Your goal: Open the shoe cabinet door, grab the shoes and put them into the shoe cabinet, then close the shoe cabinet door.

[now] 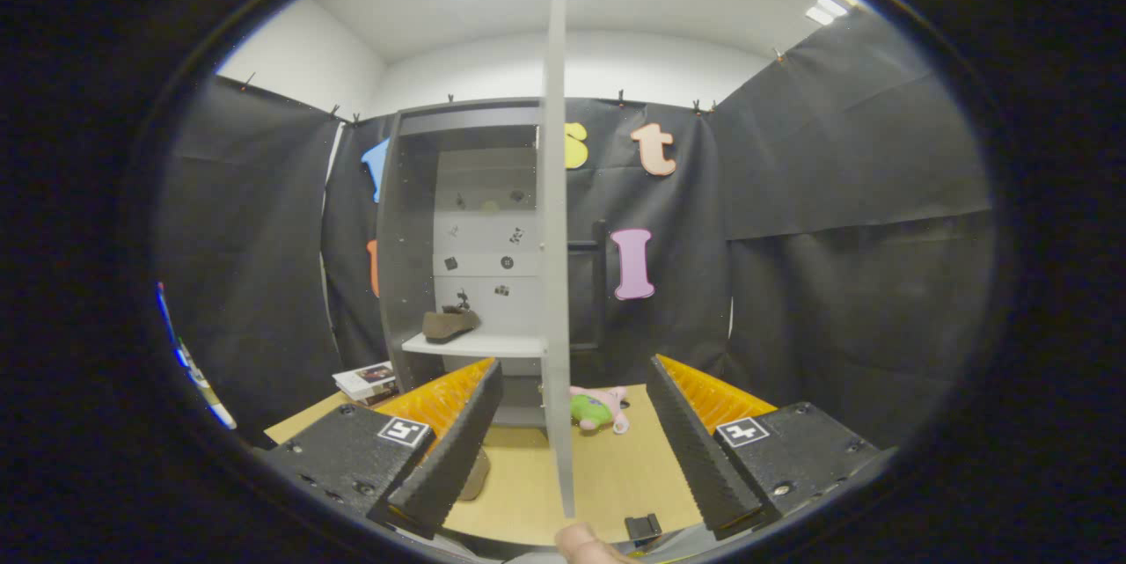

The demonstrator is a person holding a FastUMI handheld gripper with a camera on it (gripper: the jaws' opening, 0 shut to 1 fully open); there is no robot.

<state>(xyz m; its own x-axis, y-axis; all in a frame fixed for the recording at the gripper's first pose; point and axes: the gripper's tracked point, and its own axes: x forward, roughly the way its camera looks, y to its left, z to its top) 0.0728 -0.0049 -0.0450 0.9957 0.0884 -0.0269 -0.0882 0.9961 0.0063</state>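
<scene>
Gripper (567, 441) jaws wide apart, holding nothing. Tall grey shoe cabinet (413, 238) ahead; thin grey door (554, 282) edge-on between fingers. Brown shoe (450, 323) on white shelf (479, 344), far left. Green-pink plush toy (598, 408) on wooden floor (616, 476).

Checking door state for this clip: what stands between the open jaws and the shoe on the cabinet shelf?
In the gripper view, the cabinet door, swung open and edge-on, stands between the gripper jaws, just right of the shoe on the shelf.

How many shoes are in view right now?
2. One shoe sits on the cabinet shelf. A second shoe lies on the table, partly hidden behind one finger of the open gripper. More may be hidden.
</scene>
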